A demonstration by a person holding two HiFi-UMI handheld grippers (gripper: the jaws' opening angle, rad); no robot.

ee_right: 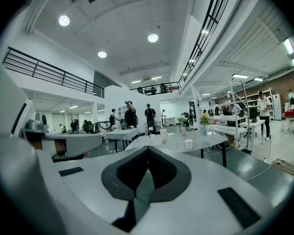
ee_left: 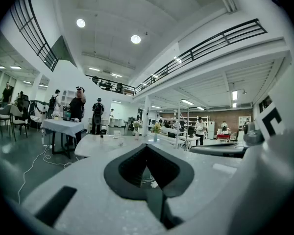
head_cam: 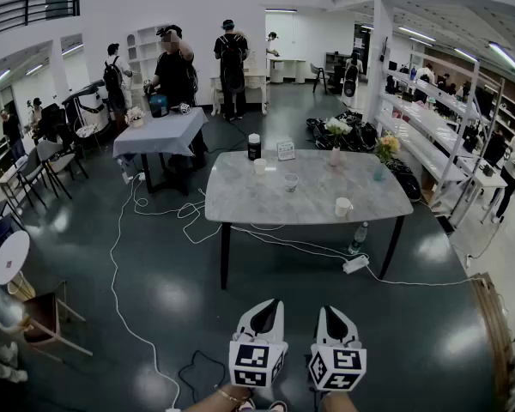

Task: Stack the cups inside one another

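Observation:
Three cups stand apart on the grey marble table [head_cam: 240, 204] well ahead of me: a white cup [head_cam: 343, 206] near its front right, a clear cup [head_cam: 291, 181] in the middle, and a small white cup [head_cam: 259, 166] further back. The right gripper view also shows the white cup [ee_right: 188, 143] and the clear cup [ee_right: 163, 139]. My left gripper [head_cam: 266, 304] [ee_left: 147, 146] and right gripper [head_cam: 329, 309] [ee_right: 148, 148] hover side by side over the floor, far short of the table. Both are shut with nothing in them.
A black canister [head_cam: 254, 146], a card [head_cam: 286, 150] and two flower vases [head_cam: 336, 148] share the table. White cables [head_cam: 146, 230], a power strip [head_cam: 355, 264] and a bottle [head_cam: 358, 237] lie on the floor. A cloth-covered table [head_cam: 159, 131] with people stands behind; shelves [head_cam: 429, 118] at right.

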